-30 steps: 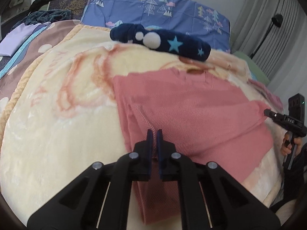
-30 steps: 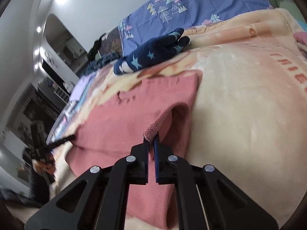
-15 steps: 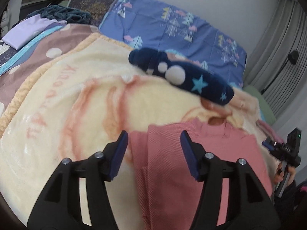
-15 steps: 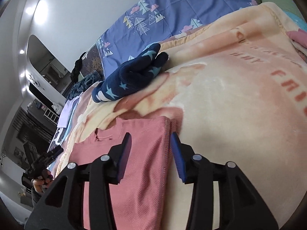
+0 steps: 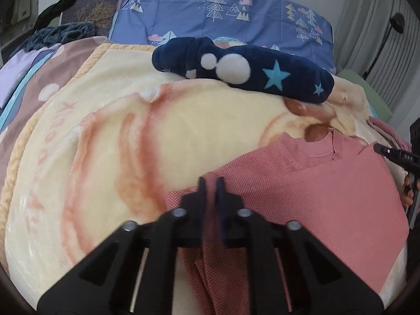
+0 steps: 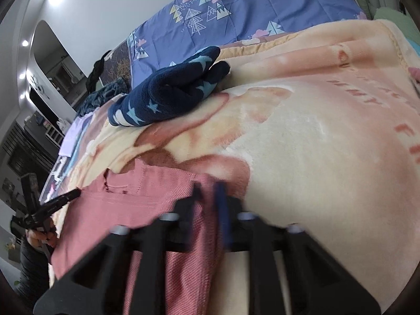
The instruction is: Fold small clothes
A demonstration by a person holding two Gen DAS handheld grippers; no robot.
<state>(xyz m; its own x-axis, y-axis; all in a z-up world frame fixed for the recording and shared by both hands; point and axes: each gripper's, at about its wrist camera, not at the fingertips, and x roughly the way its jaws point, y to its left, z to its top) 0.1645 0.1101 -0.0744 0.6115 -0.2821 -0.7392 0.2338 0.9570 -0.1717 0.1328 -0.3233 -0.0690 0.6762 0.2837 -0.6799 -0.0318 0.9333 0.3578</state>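
A: Left wrist view puts the shirt point(image 5: 315, 197) flat on the blanket point(image 5: 105, 144), spread from 3 to 6 o'clock. Why is a gripper at each shoulder?

B: Probably to take both top corners together for an even fold. The left gripper point(image 5: 209, 191) is narrowed to a slit, and so is the right gripper point(image 6: 207, 194), though it's blurred. I can't tell if either pinches cloth.

A: Count?

B: One shirt, one navy bundle point(image 5: 262, 73) at 12 o'clock, two grippers

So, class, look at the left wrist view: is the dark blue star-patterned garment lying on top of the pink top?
No: the dark blue star-patterned garment lies apart on the cream blanket, farther back than the pink top.
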